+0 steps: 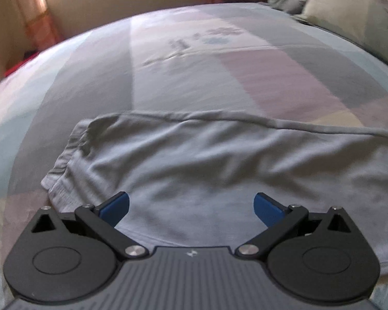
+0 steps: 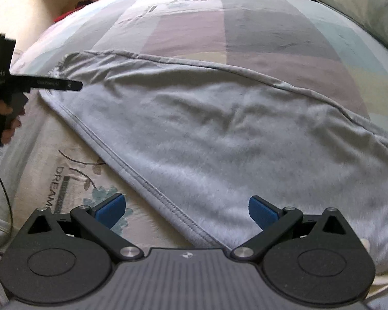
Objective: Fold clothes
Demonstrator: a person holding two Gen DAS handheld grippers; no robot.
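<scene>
A grey garment is seen spread on the bed, its stitched hem running diagonally between the wide-open, empty jaws of the right gripper, while the left gripper, equally open and empty, is held over its middle.

- Your left gripper has its jaws spread wide — the two blue pads stand far apart and nothing is between them.
- In the right wrist view the left gripper shows from the side at the left edge, stretched out level, and your hand is wrapped around its handle.
- Your right gripper is spread wide too — its blue pads hold nothing and touch nothing.
- Both grippers point forward and tilt a little downward.
</scene>
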